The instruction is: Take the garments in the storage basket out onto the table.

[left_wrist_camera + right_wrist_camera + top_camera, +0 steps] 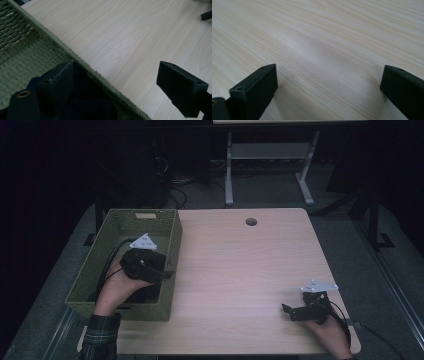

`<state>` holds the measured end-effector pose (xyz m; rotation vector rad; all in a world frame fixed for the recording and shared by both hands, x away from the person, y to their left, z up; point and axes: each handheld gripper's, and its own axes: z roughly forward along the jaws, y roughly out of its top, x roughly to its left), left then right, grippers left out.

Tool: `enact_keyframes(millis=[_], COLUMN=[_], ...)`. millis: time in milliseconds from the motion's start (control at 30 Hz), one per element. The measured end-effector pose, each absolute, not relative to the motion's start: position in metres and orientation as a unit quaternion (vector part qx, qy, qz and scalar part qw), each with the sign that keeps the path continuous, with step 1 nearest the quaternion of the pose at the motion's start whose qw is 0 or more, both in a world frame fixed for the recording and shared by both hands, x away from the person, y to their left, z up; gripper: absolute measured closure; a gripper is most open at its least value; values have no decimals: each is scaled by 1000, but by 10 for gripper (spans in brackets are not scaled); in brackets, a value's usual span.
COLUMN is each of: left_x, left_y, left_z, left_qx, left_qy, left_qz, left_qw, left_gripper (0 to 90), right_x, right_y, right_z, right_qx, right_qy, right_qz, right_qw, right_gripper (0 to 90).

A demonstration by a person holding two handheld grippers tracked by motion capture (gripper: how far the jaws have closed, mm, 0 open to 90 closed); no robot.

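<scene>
1. In the high view, the left hand-held gripper [167,274] sits at the middle left of the frame, over the right wall of a green woven basket [112,220] that stands on the left part of the pale wooden worktop [240,265].
2. The left gripper view shows its jaws wide apart and straddling the basket's rim [82,63]: one jaw is inside the basket at the lower left of the frame, the other over bare worktop at the lower right.
3. A dark blue cloth [92,105] lies inside the basket at the bottom of that view, just beside the inner jaw and against the basket wall. Whether the jaw touches it cannot be told.
4. The right hand-held gripper [288,311] is at the lower right of the high view, low over the worktop near its front edge, well apart from the basket.
5. In the right gripper view its jaws stand wide apart, with bare wood grain [324,50] between them.
</scene>
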<state>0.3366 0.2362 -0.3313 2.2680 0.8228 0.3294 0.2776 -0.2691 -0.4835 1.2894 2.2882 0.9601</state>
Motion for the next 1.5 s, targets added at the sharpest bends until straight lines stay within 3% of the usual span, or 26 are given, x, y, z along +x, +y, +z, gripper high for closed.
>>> enact_keyframes(millis=[667,1500], left_x=[335,335], left_y=[274,293], left_z=[-334,-355], left_qx=[862,873], left_qy=[360,398], left_qz=[141,132], left_qw=[328,250], left_gripper=[140,139], right_x=[278,278], right_y=[-269,-269], right_z=[-484,-484], right_qx=[453,452], right_qy=[807,807], right_qz=[338,338], right_qw=[173,173], right_gripper=[9,9])
